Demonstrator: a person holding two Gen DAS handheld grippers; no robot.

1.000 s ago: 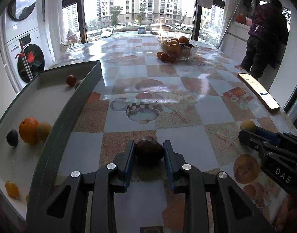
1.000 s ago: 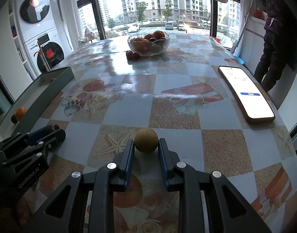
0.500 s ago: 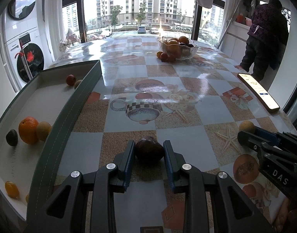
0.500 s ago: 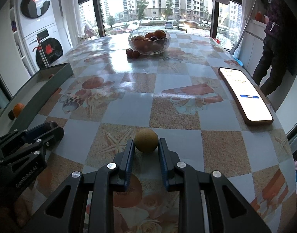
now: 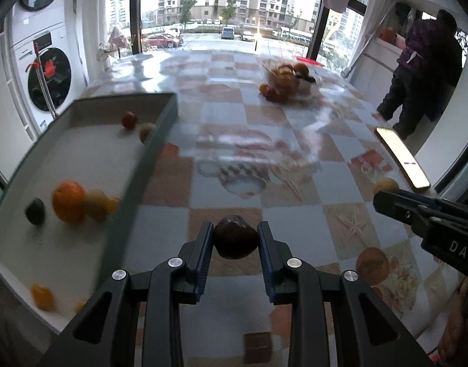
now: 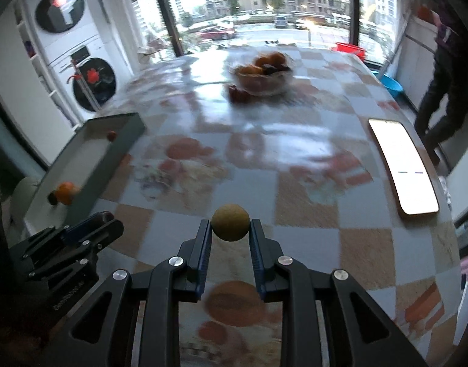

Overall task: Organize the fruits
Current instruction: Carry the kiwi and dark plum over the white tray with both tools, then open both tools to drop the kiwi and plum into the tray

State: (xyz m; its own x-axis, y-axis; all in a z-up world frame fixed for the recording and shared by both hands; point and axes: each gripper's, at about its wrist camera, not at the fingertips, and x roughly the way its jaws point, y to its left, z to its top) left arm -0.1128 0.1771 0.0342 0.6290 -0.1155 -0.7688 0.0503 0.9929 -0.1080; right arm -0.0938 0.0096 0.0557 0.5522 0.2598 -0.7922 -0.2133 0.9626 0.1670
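Fruit has just left the tabletop (image 6: 310,214) in both my grips: left gripper (image 5: 235,241) pinches the plum (image 5: 235,238), right gripper (image 6: 230,229) the longan (image 6: 230,222), ready for the tray (image 5: 136,183) at left.

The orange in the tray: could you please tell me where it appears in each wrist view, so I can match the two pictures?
Left wrist view: the orange lies at the left edge, inside the grey tray, beside a dark fruit.
Right wrist view: the orange sits small at the left, at the tray's near end.
Shared landmark: the glass fruit bowl at the table's far end.
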